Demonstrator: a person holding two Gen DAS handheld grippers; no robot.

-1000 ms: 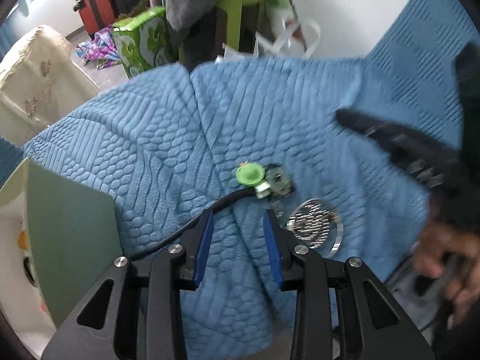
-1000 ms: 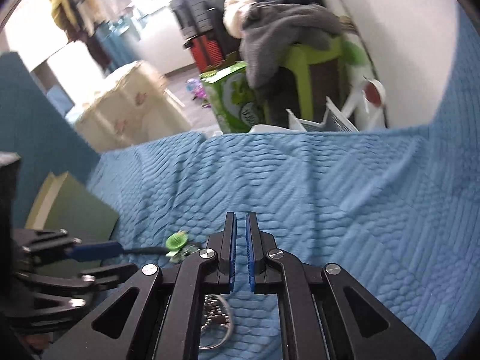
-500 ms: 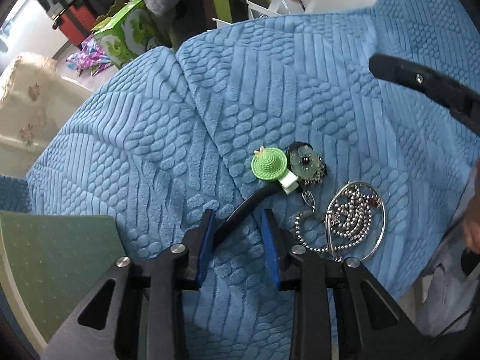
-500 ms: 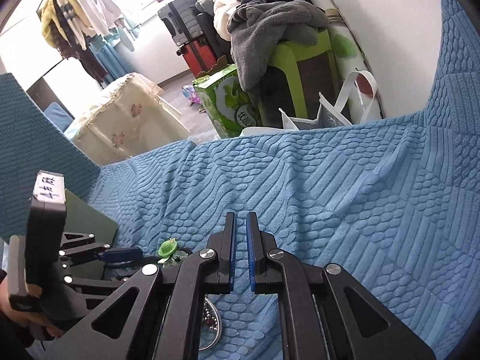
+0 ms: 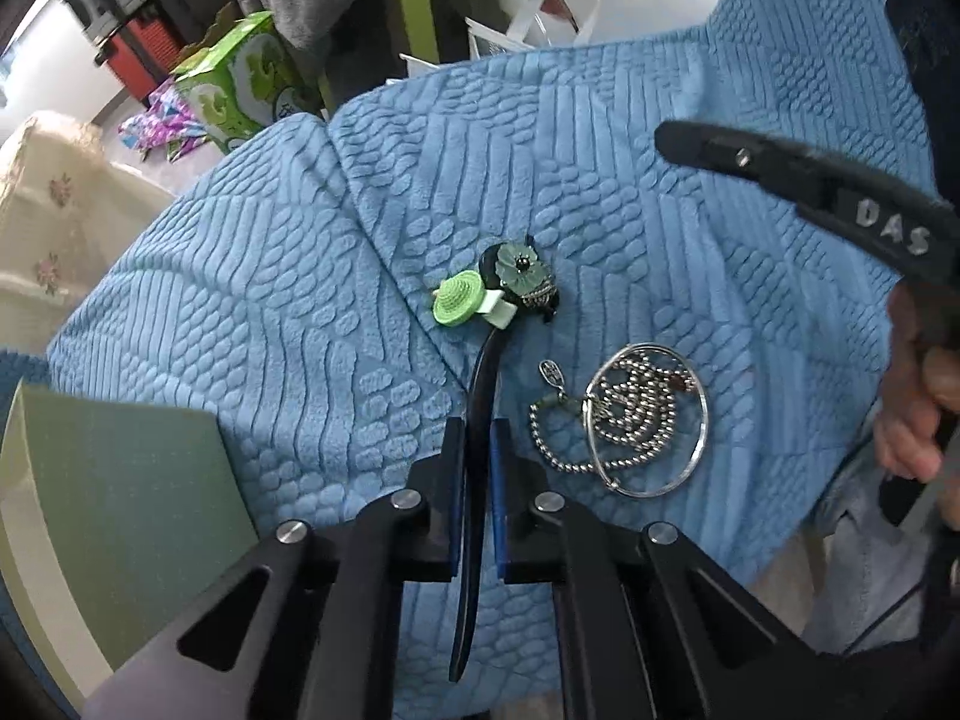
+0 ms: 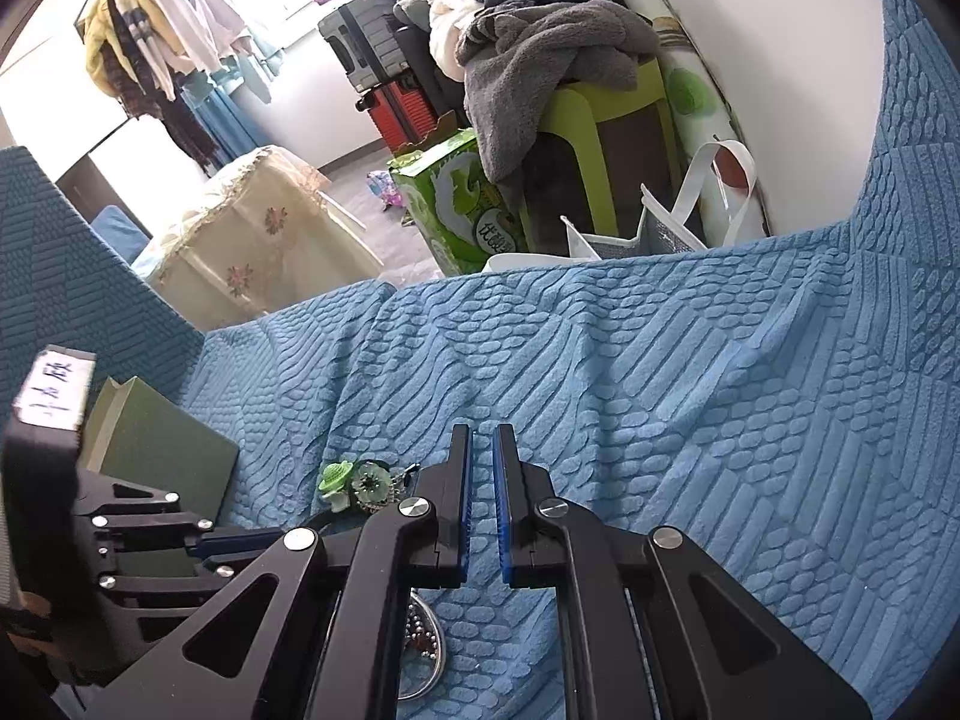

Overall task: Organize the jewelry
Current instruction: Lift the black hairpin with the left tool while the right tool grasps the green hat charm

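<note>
A black headband [image 5: 480,396] with a green hat ornament [image 5: 459,298] and a dark flower ornament [image 5: 521,267] at its far end is being held on the blue textured blanket [image 5: 600,192]. Its band is running back between the blue pads of the left gripper [image 5: 476,468], whose jaws are being pressed in on the band from both sides, with the band's near end passing out beneath the gripper body. Just to the right of the band, a silver bangle [image 5: 648,417] and a bead chain [image 5: 570,447] are lying together, close to the left gripper's right finger but apart from it. The right gripper [image 6: 482,501] is being held nearly closed, a narrow gap being left between its pads and nothing being gripped; it is hovering over bare blanket beyond the bangle. A green box lid [image 5: 126,516] is lying near the blanket's left side, just left of the left gripper. Broad open blanket is being left ahead and to the right, up to the far edge, beyond which a green stool [image 6: 606,138] and a green carton [image 6: 462,204] are standing.
</note>
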